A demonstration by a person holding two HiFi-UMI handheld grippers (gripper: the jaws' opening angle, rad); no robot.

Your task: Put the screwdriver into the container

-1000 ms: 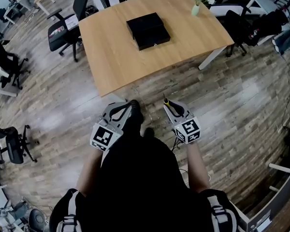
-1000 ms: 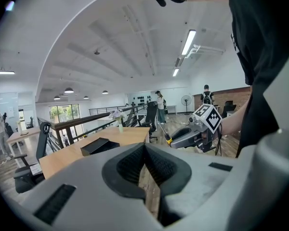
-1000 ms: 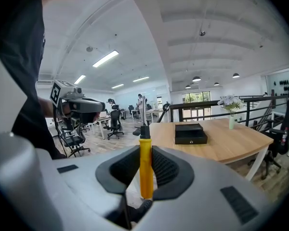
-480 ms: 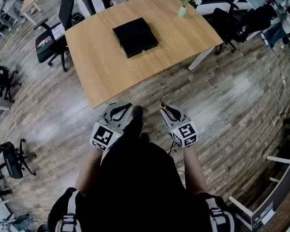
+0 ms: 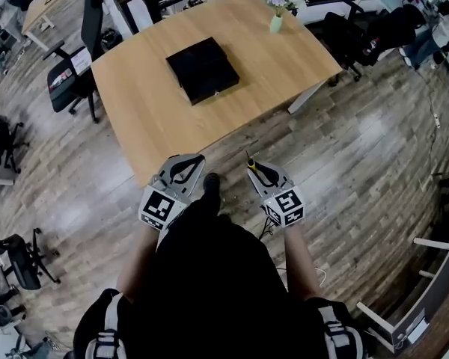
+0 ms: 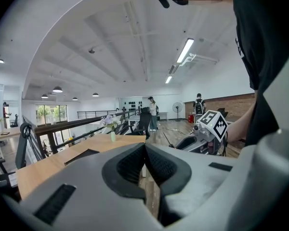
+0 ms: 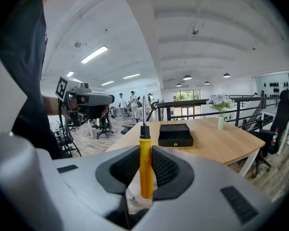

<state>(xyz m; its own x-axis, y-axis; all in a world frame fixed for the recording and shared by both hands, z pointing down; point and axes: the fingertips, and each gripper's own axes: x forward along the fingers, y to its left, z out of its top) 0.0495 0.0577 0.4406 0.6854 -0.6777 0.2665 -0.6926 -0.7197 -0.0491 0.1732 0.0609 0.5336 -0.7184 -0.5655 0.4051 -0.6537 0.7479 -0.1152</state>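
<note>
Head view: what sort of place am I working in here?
Probably an open-plan office: a wooden table with rolling office chairs beside it, a plank floor, and strip lights overhead in the left gripper view.

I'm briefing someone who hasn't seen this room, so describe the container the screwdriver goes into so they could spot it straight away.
Find the large light wooden table. Near its middle lies the container, a flat, square black box. Its only neighbour on the tabletop is a small pale vase of flowers at a far corner, so the low black shape stands out at once.
</note>
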